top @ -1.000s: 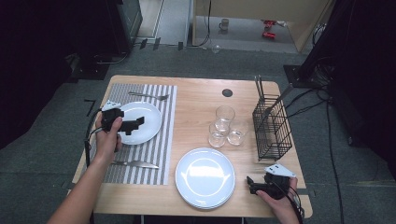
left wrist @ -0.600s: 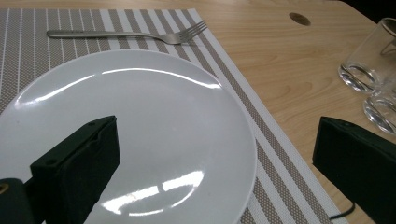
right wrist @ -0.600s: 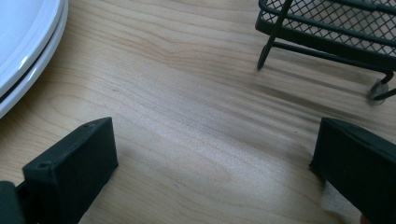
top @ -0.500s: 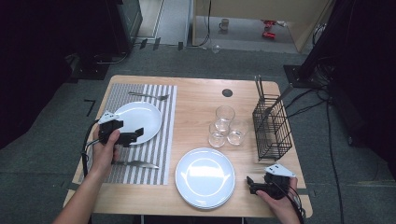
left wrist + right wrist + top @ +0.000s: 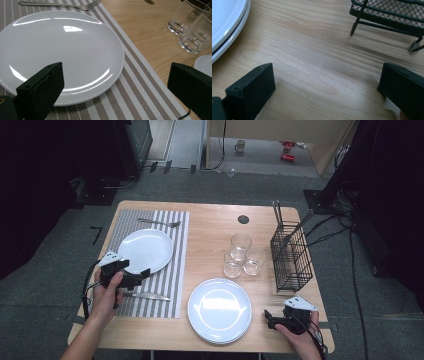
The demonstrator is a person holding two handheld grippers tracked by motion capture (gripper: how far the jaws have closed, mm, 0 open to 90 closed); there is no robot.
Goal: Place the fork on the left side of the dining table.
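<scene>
We see a smooth, glossy white plate (image 5: 145, 251), round and shallow, lying on a woven placemat (image 5: 170, 285) striped in brown and white, which covers the left part of a pale wooden table (image 5: 210, 220). Our left gripper (image 5: 142, 274) hovers just beside the plate's near rim, over the placemat, its 2 black jaws spread wide with nothing between them; in the left gripper view the plate (image 5: 60, 50) sits just ahead of those jaws, closer to the left one. A metal fork (image 5: 160, 223) lies on the placemat beyond the plate, and a metal knife (image 5: 145, 295) lies on it near the left hand (image 5: 107, 295). Toward the table's near edge sits a stack of white plates (image 5: 219, 310), and beyond it 3 clear glasses (image 5: 241, 255) stand clustered together. A black wire-mesh basket (image 5: 291, 260) stands at the right. Our right gripper (image 5: 269, 317) rests low near the table's front right corner, between the stack and the basket, well apart from the placemat; its jaws are also spread wide over bare wood (image 5: 317, 62). Nothing stands between the left gripper and the plate.
</scene>
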